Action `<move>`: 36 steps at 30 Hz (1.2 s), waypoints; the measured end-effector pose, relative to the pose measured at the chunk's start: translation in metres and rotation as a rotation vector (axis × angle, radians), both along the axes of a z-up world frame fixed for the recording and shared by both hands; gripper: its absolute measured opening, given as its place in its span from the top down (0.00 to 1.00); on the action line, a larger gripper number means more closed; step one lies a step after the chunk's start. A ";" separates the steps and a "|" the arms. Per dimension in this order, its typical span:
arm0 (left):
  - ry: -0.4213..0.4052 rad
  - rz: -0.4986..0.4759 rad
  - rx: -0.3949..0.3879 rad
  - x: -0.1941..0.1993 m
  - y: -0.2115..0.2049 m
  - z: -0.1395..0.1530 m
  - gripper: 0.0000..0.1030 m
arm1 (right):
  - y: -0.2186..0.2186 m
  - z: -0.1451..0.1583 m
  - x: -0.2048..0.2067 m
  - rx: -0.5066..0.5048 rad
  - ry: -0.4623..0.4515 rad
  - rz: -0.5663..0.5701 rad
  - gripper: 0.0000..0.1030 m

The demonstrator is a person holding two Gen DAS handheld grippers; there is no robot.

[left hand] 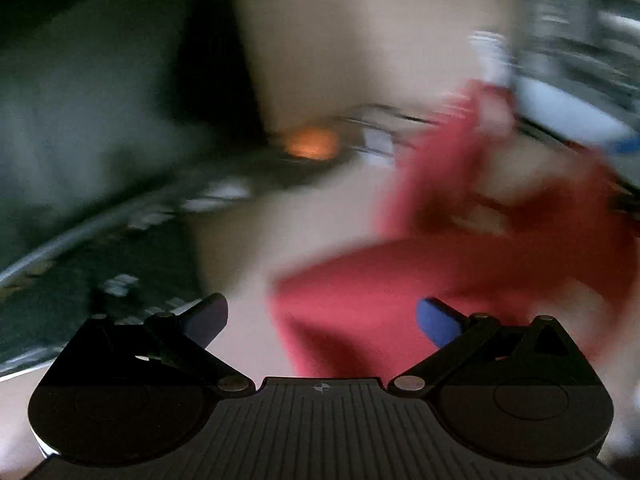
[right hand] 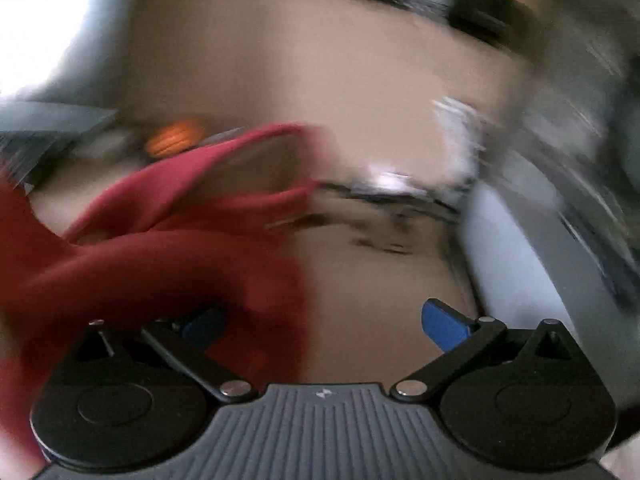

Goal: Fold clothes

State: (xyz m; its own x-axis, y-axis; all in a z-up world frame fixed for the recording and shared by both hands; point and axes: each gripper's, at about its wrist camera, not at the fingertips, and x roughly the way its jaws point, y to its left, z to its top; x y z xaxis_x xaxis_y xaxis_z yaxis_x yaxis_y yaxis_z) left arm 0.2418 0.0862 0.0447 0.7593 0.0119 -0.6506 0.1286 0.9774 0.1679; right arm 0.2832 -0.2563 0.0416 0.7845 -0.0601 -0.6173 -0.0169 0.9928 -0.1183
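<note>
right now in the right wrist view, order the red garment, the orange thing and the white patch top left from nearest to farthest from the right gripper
1. Red garment: left, lying up against the right gripper, whose jaws stand wide apart.
2. Orange thing: upper left, beyond the garment; too blurred to identify.
3. White patch: top left corner, farthest back.

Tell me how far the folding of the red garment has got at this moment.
Nothing looks done: the red garment lies rumpled, with loose folds, on the beige surface. In hand: nothing is gripped; the left hand-held gripper and right hand-held gripper are both open over the cloth. Both views are motion-blurred. Left: grasping, flattening and every fold.
</note>
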 end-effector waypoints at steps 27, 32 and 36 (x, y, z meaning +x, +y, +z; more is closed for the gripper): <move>0.175 -0.172 -0.474 -0.022 0.001 -0.059 0.00 | 0.032 -0.066 -0.046 0.370 0.069 0.315 0.00; 0.168 -0.139 -0.604 -0.021 0.027 -0.056 0.00 | 0.032 -0.060 -0.036 0.366 0.084 0.313 0.00; 0.111 -0.071 -0.699 -0.006 0.046 -0.047 0.00 | 0.043 -0.054 -0.040 0.286 0.120 0.315 0.00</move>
